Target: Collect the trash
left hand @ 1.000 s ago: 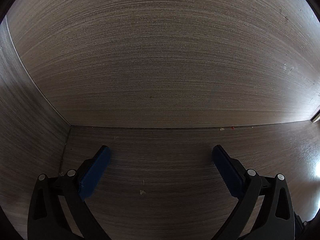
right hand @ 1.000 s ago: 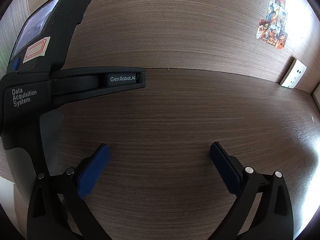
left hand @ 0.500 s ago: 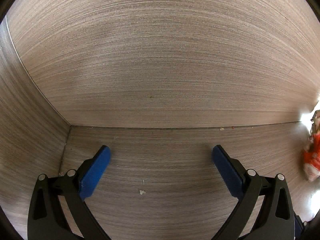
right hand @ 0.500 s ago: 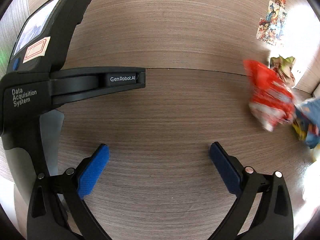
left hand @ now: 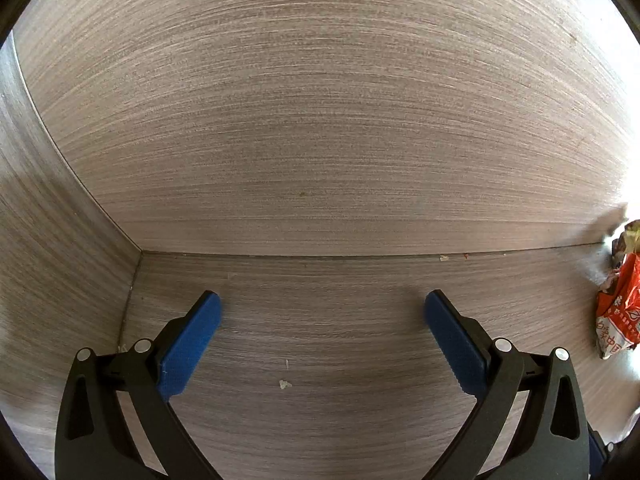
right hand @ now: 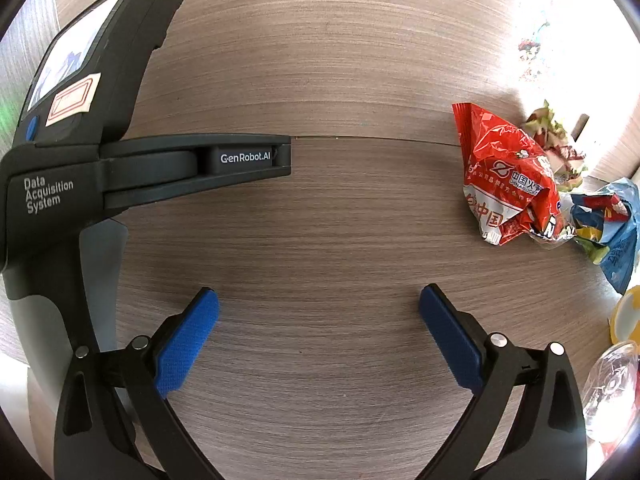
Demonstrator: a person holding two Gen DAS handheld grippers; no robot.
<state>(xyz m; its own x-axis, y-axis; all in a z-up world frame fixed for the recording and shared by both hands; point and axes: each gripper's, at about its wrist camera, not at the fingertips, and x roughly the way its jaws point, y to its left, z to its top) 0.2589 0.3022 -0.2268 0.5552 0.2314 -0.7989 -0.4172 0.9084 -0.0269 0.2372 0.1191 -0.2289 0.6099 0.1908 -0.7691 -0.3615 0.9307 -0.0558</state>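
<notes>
Left claw (left hand: 322,330) first: through its camera I see my two blue pads spread wide with nothing between them, hanging over a bare stretch of the wood-grain surface (left hand: 320,420) that faces a corner of matching panels. From here the trash barely shows; only the red snack wrapper (left hand: 616,312) pokes in at the far right edge, well apart from this claw and off to its right, with a scrap of something pale above it that I cannot make out. Through the right wrist camera, my right claw (right hand: 319,330) is likewise spread open and empty above the surface (right hand: 320,240), and the left claw's black body (right hand: 80,168) fills the left side of the view. The red snack wrapper (right hand: 506,176) lies ahead and to the right of this claw, crumpled, its long axis running roughly up and away toward the back panel. Just behind it sits a pale greenish scrap (right hand: 554,136), and touching its right side a blue wrapper (right hand: 612,220); more litter at the right rim is too blown out to name. I judge the right claw clearly nearer, so the reach should go forward and rightward from it.
</notes>
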